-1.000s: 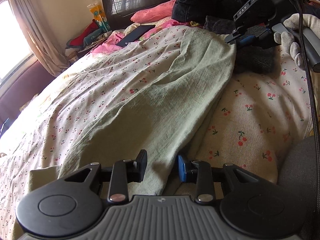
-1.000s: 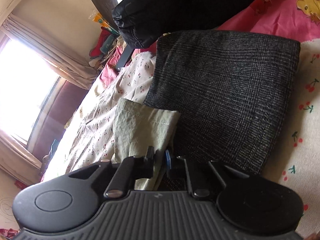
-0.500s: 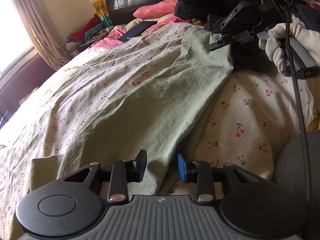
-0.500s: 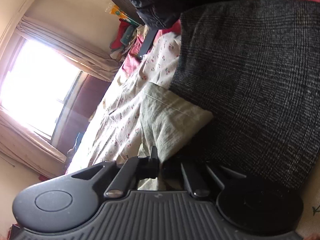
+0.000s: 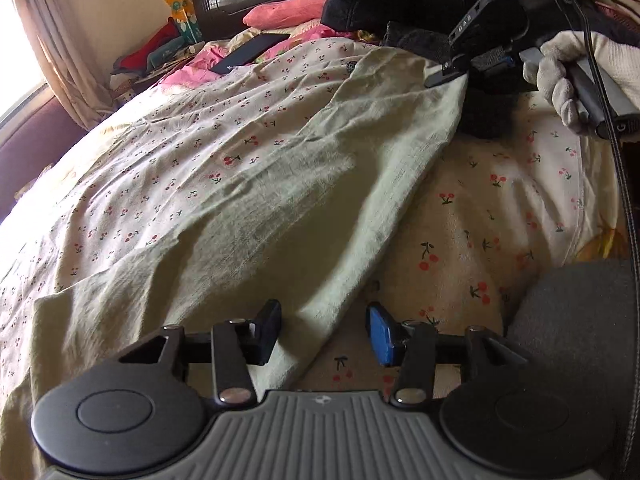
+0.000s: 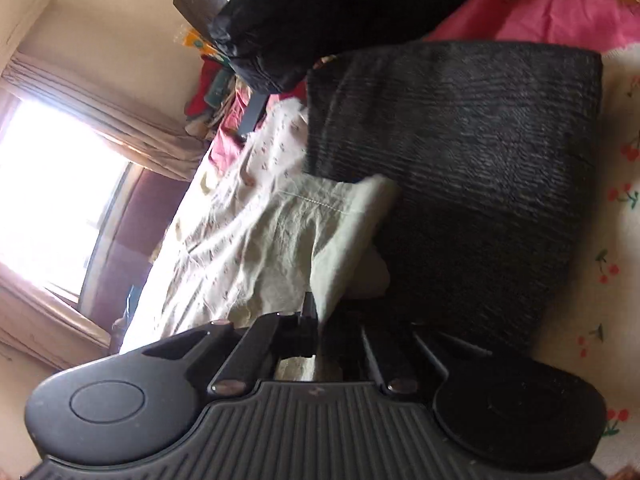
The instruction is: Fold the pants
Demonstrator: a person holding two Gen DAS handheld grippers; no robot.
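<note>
1. Sunlit from a curtained window, the room is a bedroom, and the work surface is a bed under a cream sheet printed with small red cherries (image 5: 500,216); there is no bench.
2. Nearest the left wrist camera, the left tongs (image 5: 323,330) hover low over the near end of the pale green, crinkled woven-cotton pants (image 5: 256,216). Their jaws have just been opening and stand about half apart. The cloth's folded edge lies between them, but the pads do not press it, so they hold nothing.
3. The pants stretch diagonally away across the sheet, near end by the left tongs, far hemmed end at the right tongs.
4. At that far end the right tongs (image 6: 318,326), carried by a white-gloved hand (image 5: 568,76), are closed tight, pinching the pants just behind the stitched hem (image 6: 320,200).
5. Handling, as I judge it: the cloth looks light, thin and limp, with no stiffness. It should sag between two holds, crease readily, and drag on the sheet rather than slide. Nothing about it looks fragile or slippery.
6. Best holds look to be corners and the doubled hem or folded edge, where layers are thicker; a single layer mid-panel would bunch.
7. Beyond the far end lies a dark grey, coarse-woven folded cloth (image 6: 460,184), touching the hem.
8. Farther still: a black padded garment (image 5: 360,4), a pink pillow (image 5: 280,14) and a dark flat phone-like slab (image 5: 250,53).
9. Count: one pair of pants, two tongs, one gloved hand in view, one grey cloth, one pillow.
</note>
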